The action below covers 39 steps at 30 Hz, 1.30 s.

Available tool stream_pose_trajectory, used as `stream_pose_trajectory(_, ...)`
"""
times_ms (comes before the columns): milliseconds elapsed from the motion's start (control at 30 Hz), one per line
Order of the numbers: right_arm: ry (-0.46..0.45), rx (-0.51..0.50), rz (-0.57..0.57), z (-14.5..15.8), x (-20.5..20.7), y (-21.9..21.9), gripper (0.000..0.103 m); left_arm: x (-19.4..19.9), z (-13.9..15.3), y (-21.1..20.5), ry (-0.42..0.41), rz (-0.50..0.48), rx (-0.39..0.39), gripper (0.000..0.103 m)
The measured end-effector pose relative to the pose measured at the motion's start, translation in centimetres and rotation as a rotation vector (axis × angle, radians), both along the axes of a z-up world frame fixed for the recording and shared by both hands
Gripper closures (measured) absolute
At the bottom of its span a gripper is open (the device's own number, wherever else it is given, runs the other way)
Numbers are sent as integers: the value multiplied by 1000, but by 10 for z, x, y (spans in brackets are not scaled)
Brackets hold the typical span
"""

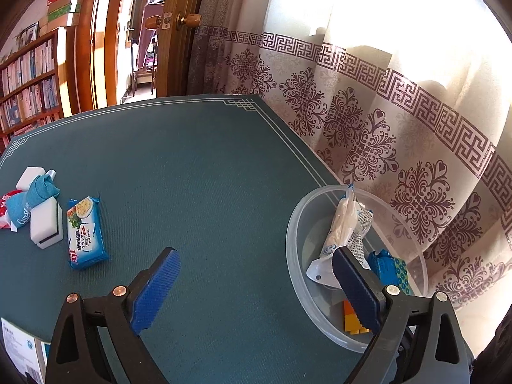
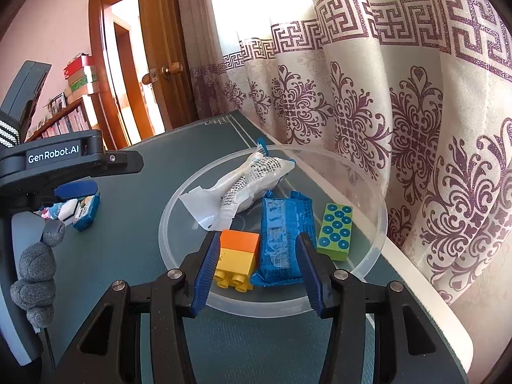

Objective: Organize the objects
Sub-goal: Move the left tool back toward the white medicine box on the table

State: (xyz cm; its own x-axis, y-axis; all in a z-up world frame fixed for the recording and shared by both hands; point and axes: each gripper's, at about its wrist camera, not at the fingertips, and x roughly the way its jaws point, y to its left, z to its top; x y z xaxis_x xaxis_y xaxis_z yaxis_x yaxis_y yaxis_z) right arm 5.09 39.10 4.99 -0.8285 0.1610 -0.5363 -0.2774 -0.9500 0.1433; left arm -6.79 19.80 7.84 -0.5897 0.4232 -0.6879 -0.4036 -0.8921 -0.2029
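Note:
A clear plastic bowl (image 1: 292, 224) (image 2: 256, 307) stands by the curtain. In it lie a white packet (image 1: 342, 227) (image 2: 249, 188), a blue packet (image 2: 281, 240), a green dotted block (image 2: 336, 232) and an orange-and-yellow brick (image 2: 238, 256). My left gripper (image 1: 256, 256) hangs wide open just left of the bowl, its right pad over the rim, with nothing between its fingers. My right gripper (image 2: 258, 243) hovers at the bowl's near rim. Its jaws are partly apart around the view of the brick and blue packet, and the pads do not visibly press on either. Further left on the mat lie a blue noodle packet (image 1: 86, 233), a white sponge (image 1: 46, 224) and a blue cloth (image 1: 38, 192).
The green table mat (image 1: 192, 176) ends at the patterned curtain (image 1: 400, 128) on the right. A white box (image 1: 22, 345) sits at the near left corner. A grey-gloved hand (image 2: 35, 272) holds the left gripper's body. A bookshelf (image 1: 28, 89) and a wooden door (image 1: 176, 32) stand behind.

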Motion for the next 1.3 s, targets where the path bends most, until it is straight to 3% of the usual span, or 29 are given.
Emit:
stream_pose_trajectory(233, -12, 3, 18, 0, -2, -7, 52, 2, -8, -19, -22, 54, -16, 5)
stream_pose_trajectory(433, -11, 2, 41, 1, -1, -17, 43, 6, -11, -40, -24, 103, -19, 4)
stream_pose_trajectory(1300, -49, 38, 211, 0, -6, -80, 42, 30, -33, -142, -70, 295, -23, 2)
